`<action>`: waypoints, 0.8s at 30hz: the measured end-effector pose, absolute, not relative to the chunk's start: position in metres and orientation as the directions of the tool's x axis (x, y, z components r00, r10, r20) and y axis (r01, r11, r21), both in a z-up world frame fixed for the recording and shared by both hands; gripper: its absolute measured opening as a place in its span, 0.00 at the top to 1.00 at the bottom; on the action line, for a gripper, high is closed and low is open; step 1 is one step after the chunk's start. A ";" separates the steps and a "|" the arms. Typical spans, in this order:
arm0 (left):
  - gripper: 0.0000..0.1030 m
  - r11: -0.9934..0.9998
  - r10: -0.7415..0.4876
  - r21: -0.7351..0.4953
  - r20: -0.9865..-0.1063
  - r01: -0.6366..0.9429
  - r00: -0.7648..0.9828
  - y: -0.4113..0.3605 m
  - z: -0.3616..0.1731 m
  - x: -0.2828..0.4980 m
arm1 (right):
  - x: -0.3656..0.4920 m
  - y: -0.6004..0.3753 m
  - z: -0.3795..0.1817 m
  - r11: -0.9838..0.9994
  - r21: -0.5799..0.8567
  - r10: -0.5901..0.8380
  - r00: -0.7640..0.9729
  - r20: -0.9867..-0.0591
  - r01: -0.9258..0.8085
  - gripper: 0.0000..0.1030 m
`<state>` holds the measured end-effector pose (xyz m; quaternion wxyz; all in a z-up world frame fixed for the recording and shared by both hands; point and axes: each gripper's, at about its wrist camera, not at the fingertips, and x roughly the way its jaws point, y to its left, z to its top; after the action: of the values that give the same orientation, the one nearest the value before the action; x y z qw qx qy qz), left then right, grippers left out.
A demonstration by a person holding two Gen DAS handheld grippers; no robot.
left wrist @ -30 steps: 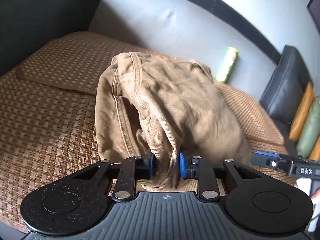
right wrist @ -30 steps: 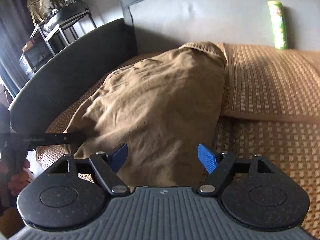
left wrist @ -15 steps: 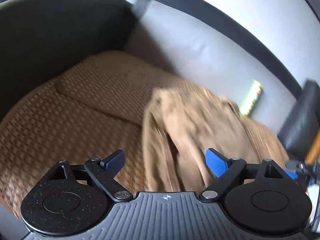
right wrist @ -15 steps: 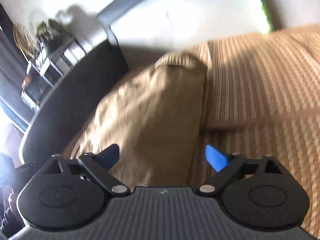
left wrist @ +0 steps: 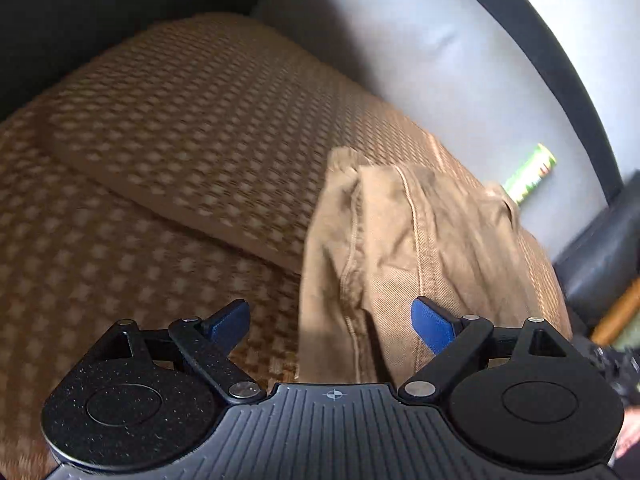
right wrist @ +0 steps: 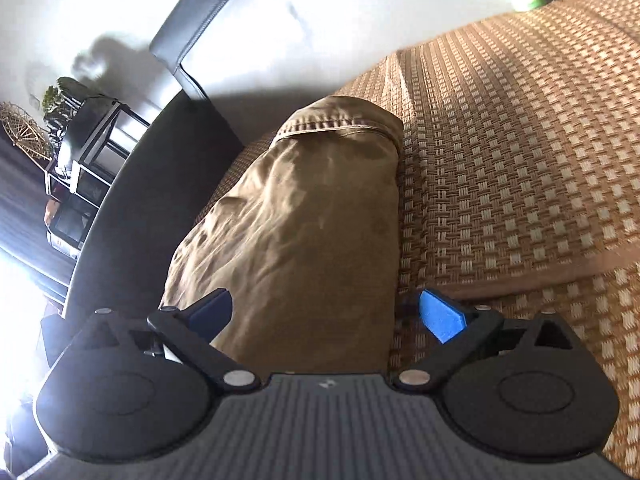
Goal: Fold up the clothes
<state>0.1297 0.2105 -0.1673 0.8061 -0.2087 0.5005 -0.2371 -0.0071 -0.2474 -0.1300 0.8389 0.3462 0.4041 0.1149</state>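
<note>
Folded brown trousers [left wrist: 420, 240] lie in a long bundle on the sofa's woven mat [left wrist: 160, 160]. My left gripper [left wrist: 328, 312] is open over the bundle's left edge; its right pad hangs above the cloth and its left pad above bare mat, neither pressing. In the right wrist view the trousers [right wrist: 312, 208] run away from me with the hemmed end at the far side. My right gripper [right wrist: 326, 300] has its jaws opening, spread wider than the near end of the bundle, which lies between and below them untouched.
A green can [left wrist: 530, 174] stands against the grey sofa back [left wrist: 440, 60]. A dark armrest [right wrist: 132, 208] borders the trousers' left side, with a shelf unit [right wrist: 80, 140] beyond it. Dark cushions [left wrist: 600, 256] sit at the right end. Woven mat [right wrist: 500, 160] stretches right of the bundle.
My left gripper let go of the trouser fabric, opened wide and shifted left. The right gripper spread wider, rolled and moved, so the bundle now appears tilted.
</note>
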 end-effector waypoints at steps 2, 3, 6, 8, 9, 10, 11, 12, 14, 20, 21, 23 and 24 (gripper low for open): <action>0.08 0.781 -0.618 -0.600 -0.697 0.177 0.364 0.209 -0.175 0.134 | 0.003 -0.249 -0.138 0.729 0.678 0.479 0.635 -0.606 0.097 0.01; 0.08 0.764 -0.637 -0.621 -0.685 0.173 0.353 0.210 -0.179 0.136 | 0.007 -0.248 -0.142 0.730 0.675 0.479 0.628 -0.613 0.102 0.01; 0.09 0.697 -0.703 -0.700 -0.627 0.154 0.336 0.214 -0.185 0.137 | 0.016 -0.247 -0.155 0.717 0.686 0.490 0.612 -0.621 0.123 0.01; 0.09 0.656 -0.743 -0.730 -0.580 0.190 0.335 0.219 -0.182 0.133 | 0.018 -0.247 -0.163 0.679 0.721 0.515 0.609 -0.603 0.140 0.01; 0.08 0.635 -0.760 -0.744 -0.552 0.210 0.343 0.224 -0.180 0.129 | 0.017 -0.247 -0.167 0.661 0.736 0.527 0.609 -0.593 0.146 0.01; 0.08 0.613 -0.776 -0.763 -0.530 0.208 0.342 0.229 -0.180 0.127 | 0.014 -0.248 -0.169 0.645 0.749 0.538 0.609 -0.583 0.148 0.01; 0.08 0.590 -0.791 -0.781 -0.508 0.204 0.340 0.234 -0.181 0.126 | 0.012 -0.249 -0.172 0.630 0.762 0.548 0.609 -0.574 0.151 0.01; 0.08 0.575 -0.798 -0.795 -0.494 0.193 0.345 0.238 -0.182 0.124 | 0.009 -0.250 -0.174 0.614 0.774 0.559 0.608 -0.564 0.153 0.01; 0.08 0.561 -0.803 -0.809 -0.481 0.175 0.352 0.241 -0.185 0.123 | 0.003 -0.251 -0.178 0.588 0.794 0.574 0.611 -0.545 0.156 0.01; 0.04 0.596 -0.799 -0.756 -0.528 0.269 0.287 0.199 -0.180 0.127 | -0.005 -0.249 -0.180 0.571 0.806 0.571 0.631 -0.525 0.154 0.01; 0.04 0.619 -0.784 -0.727 -0.557 0.296 0.272 0.187 -0.179 0.129 | -0.004 -0.249 -0.180 0.571 0.806 0.570 0.632 -0.525 0.156 0.01; 0.04 0.661 -0.750 -0.672 -0.616 0.335 0.241 0.172 -0.180 0.132 | -0.004 -0.247 -0.178 0.574 0.805 0.573 0.628 -0.526 0.151 0.01; 0.04 0.656 -0.754 -0.679 -0.612 0.329 0.239 0.175 -0.182 0.132 | -0.003 -0.247 -0.177 0.577 0.803 0.575 0.626 -0.527 0.146 0.01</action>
<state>0.1320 0.1751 -0.1816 0.7583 -0.2111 0.5028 -0.3572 -0.0035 -0.2468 -0.1773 0.7874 0.4391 0.4105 0.1363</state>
